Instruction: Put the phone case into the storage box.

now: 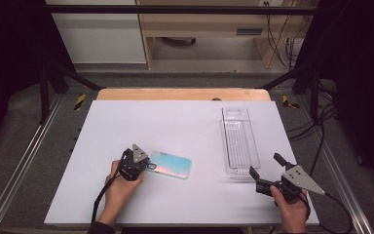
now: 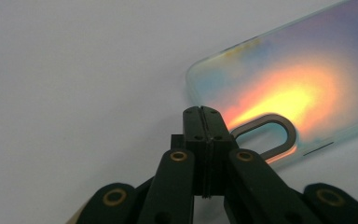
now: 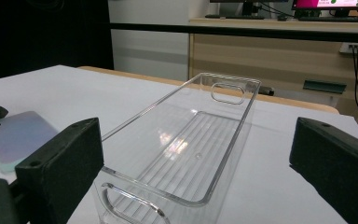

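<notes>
From above, your left gripper [image 1: 143, 165] met the iridescent phone case [image 1: 169, 165] lying flat on the white table [image 1: 175, 126]. Its own camera showed jaws pressed together beside the case's camera cutout (nothing between them). Your right gripper [image 3: 196, 172] gaped before the clear tray [image 3: 186, 140].

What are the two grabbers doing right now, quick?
Left gripper: jaws shut, at the phone case corner; a grip on it cannot be told.
Right gripper: open, empty, facing the clear tray.

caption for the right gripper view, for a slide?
Open right tongs facing the near end of an empty clear tray; phone case lies at left.
</notes>
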Available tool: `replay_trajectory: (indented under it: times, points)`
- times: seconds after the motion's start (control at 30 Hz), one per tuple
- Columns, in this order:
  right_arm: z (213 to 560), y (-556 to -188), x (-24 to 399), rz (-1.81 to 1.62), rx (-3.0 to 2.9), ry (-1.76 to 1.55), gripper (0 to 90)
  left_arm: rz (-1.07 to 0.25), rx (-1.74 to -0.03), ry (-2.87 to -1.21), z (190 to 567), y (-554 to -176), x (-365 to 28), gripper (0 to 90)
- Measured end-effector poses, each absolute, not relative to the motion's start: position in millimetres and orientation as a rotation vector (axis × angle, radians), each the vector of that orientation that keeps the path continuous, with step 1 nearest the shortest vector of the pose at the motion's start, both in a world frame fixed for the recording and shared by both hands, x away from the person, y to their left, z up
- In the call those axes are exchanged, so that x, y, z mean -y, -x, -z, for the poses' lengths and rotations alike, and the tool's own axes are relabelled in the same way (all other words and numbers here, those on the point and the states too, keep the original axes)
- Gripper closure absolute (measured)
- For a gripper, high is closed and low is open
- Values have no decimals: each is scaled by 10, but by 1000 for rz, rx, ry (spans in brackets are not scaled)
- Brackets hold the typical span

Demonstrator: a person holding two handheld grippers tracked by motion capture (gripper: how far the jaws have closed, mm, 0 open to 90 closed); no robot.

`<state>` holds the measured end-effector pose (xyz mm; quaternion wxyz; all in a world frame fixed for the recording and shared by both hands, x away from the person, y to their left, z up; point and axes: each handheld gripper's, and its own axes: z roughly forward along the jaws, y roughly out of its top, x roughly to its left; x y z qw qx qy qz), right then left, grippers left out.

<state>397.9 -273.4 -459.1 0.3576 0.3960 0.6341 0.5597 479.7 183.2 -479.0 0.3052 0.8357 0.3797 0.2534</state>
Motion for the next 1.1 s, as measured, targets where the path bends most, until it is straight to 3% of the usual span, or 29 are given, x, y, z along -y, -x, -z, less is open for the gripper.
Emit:
replay_trajectory:
  times: [0.83, 1.1]
  points:
    - [4588, -3979, 2740, -1438, -1638, -1016, 27, -653, -964, -2212, 4669, -4646, -1838, 900]
    - [4522, -3944, 2686, -1428, -1626, -985, 27, -674, -958, -2129, 4653, -4554, -1908, 871]
